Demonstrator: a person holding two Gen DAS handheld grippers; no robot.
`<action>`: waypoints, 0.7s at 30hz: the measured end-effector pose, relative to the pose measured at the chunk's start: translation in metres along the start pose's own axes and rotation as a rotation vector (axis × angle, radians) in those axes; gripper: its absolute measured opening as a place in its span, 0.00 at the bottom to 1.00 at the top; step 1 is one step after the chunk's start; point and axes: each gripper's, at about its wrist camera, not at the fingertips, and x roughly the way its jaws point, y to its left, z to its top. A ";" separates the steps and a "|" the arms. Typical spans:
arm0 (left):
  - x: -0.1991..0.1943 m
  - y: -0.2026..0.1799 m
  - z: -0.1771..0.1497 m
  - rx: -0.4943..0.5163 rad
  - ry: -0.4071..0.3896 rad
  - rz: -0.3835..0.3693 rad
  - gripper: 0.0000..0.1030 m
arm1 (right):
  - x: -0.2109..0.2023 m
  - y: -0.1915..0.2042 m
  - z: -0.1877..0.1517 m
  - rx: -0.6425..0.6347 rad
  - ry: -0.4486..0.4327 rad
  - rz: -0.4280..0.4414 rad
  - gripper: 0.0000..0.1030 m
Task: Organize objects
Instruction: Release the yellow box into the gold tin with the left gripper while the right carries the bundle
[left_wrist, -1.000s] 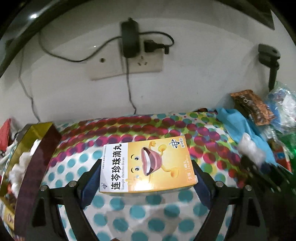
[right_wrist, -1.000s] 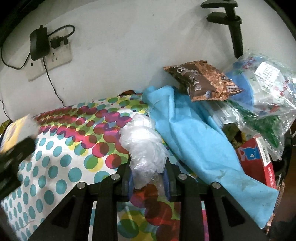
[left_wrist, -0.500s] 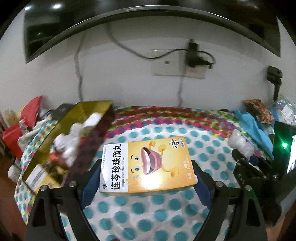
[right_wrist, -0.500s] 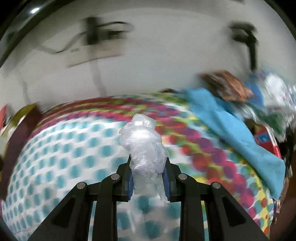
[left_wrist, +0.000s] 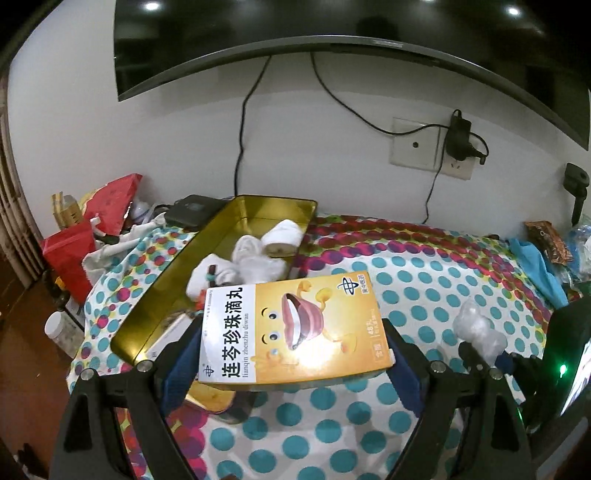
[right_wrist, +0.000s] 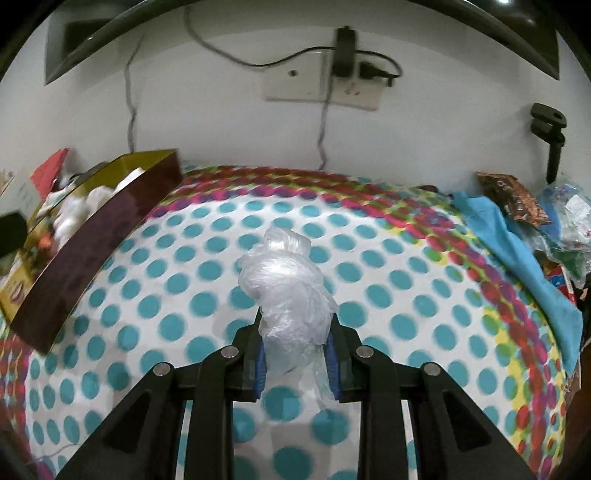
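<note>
Medicine box (left_wrist: 291, 332), orange and white with a cartoon mouth on its face, sits clamped flat between the two fingers of the left tool (left_wrist: 291, 354), held above the polka-dot cloth (left_wrist: 424, 280) on the worktop. Taking the gold tin (left_wrist: 221, 251) as landmark and going left to right: left of the tin lies a heap with a red bag (left_wrist: 66, 247) and a small white bottle (left_wrist: 55, 326); inside the tin are white rolled bundles (left_wrist: 255, 254) (what they are made of I cannot tell); the box's left end overlaps the tin's near right side in the left wrist view; well to the tin's right the right tool (right_wrist: 295, 347) is closed on a crumpled clear plastic bag (right_wrist: 284, 280), which sticks up past its fingers. Farther right again, at the cloth's edge, lie a blue cloth (right_wrist: 517, 251) and a brown snack packet (right_wrist: 513, 195). On the wall behind the tin hang a dark screen (left_wrist: 332, 22) and, to its right, a wall socket (left_wrist: 428, 147) with a plugged-in charger.
</note>
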 end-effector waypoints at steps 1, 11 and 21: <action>-0.001 0.003 -0.001 -0.003 -0.003 0.004 0.88 | -0.002 0.006 -0.002 -0.010 -0.003 0.004 0.25; 0.014 0.034 0.012 -0.015 -0.015 0.054 0.88 | -0.020 0.044 0.000 -0.078 -0.038 0.057 0.25; 0.059 0.066 0.040 -0.044 0.022 0.103 0.88 | -0.018 0.053 -0.005 -0.084 -0.032 0.091 0.25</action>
